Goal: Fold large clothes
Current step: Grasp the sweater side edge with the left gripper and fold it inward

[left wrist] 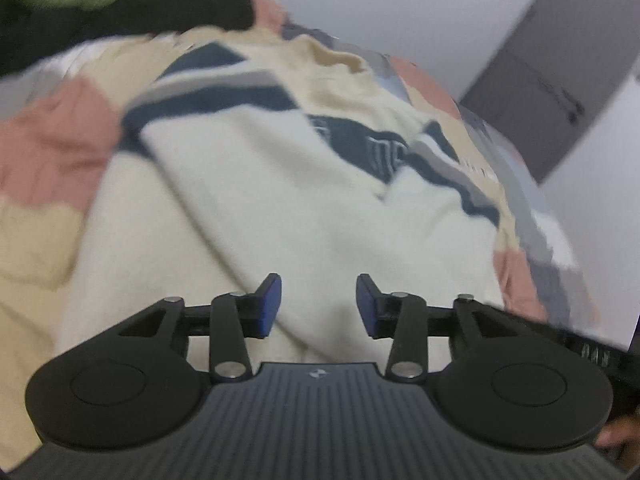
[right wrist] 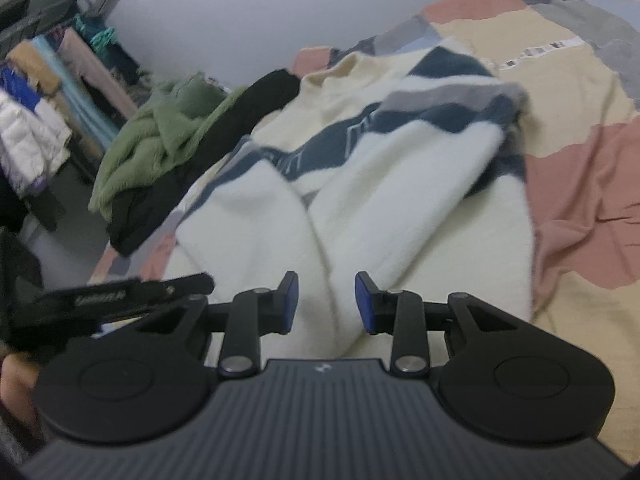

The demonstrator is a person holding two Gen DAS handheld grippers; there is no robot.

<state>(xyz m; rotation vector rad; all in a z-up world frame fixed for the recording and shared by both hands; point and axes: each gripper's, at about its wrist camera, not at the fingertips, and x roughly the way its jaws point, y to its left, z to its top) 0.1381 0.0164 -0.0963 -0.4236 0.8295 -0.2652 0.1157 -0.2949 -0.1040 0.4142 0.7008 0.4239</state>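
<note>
A cream sweater with navy and grey stripes (left wrist: 256,184) lies on a patchwork bedspread (left wrist: 56,140); both sleeves are folded in over its body. It also shows in the right wrist view (right wrist: 380,184). My left gripper (left wrist: 319,306) is open and empty, just above the sweater's cream lower part. My right gripper (right wrist: 327,304) is open and empty above the sweater's near edge, over the seam between the two folded sleeves. The left gripper's body shows at the left of the right wrist view (right wrist: 112,300).
A green fleece (right wrist: 160,140) and a black garment (right wrist: 224,128) lie heaped at the bed's far left side. Racks of clothes (right wrist: 36,100) stand by the wall. A grey door (left wrist: 560,80) is beyond the bed. The bedspread extends to the right (right wrist: 580,184).
</note>
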